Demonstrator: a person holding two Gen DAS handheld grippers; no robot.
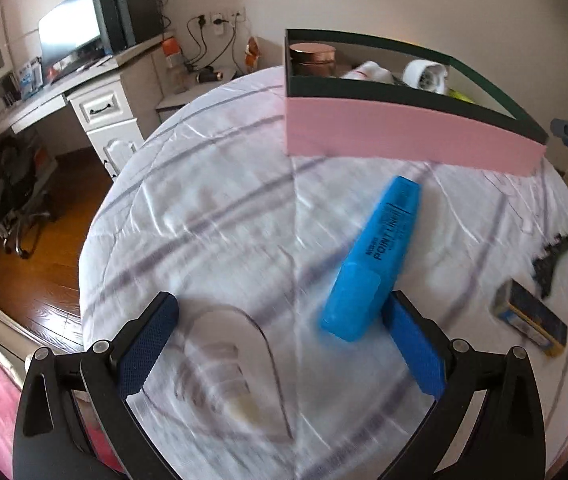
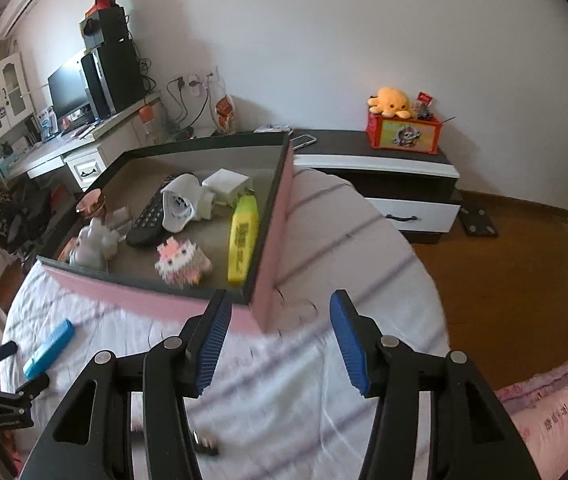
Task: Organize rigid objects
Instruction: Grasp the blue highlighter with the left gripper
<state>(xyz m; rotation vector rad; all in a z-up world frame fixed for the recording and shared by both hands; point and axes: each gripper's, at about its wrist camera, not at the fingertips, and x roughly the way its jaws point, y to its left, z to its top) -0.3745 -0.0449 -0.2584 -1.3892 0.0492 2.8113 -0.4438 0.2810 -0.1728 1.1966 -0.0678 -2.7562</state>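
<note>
A blue highlighter (image 1: 376,256) lies on the white striped sheet, its cap end beside the right finger of my open left gripper (image 1: 279,316). A clear plastic piece (image 1: 235,360) lies between the left fingers. The pink box (image 1: 404,136) with a dark rim stands beyond. In the right wrist view the box (image 2: 271,240) holds a yellow highlighter (image 2: 242,240), a remote (image 2: 151,216), a white charger (image 2: 225,188), a pink bead figure (image 2: 181,260) and other items. My right gripper (image 2: 279,316) is open and empty, above the box's near corner. The blue highlighter (image 2: 49,348) shows at lower left.
A small blue and yellow box (image 1: 532,320) and a black toothed piece (image 1: 550,258) lie on the sheet at right. A desk with a monitor (image 1: 71,32) stands at back left. A low black and white cabinet (image 2: 380,176) stands behind the bed. Wooden floor surrounds the bed.
</note>
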